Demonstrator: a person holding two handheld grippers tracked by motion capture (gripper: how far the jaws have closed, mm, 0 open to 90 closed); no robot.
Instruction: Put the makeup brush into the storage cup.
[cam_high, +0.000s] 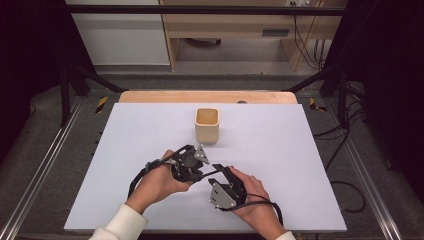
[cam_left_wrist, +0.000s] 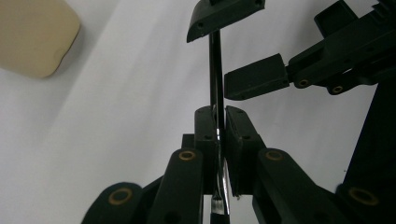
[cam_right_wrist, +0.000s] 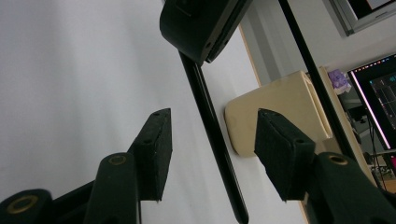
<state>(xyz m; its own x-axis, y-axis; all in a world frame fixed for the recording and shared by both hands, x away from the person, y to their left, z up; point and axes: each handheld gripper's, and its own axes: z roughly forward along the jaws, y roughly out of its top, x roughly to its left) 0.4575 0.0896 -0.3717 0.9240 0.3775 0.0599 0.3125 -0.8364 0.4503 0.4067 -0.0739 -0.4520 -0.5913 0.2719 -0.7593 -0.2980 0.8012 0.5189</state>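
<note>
Near the front edge of the white board (cam_high: 280, 150), my left gripper (cam_left_wrist: 217, 128) is pinched tight on a thin black rod (cam_left_wrist: 215, 70), whose long axis runs straight out from the jaws toward my right gripper (cam_right_wrist: 212, 149). That one stands partly spread with the rod between its pads, not yet pressed. Toward the back edge sits a beige cup (cam_high: 207, 125), upright; I can't tell its contents.

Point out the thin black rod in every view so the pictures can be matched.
High view: the black rod lies low of centre, bridging the left tool and right tool.
Left gripper view: upright at centre, clamped between the near jaws.
Right gripper view: slanting through the middle, between open jaws.
Shared landmark: the beige cup.
</note>
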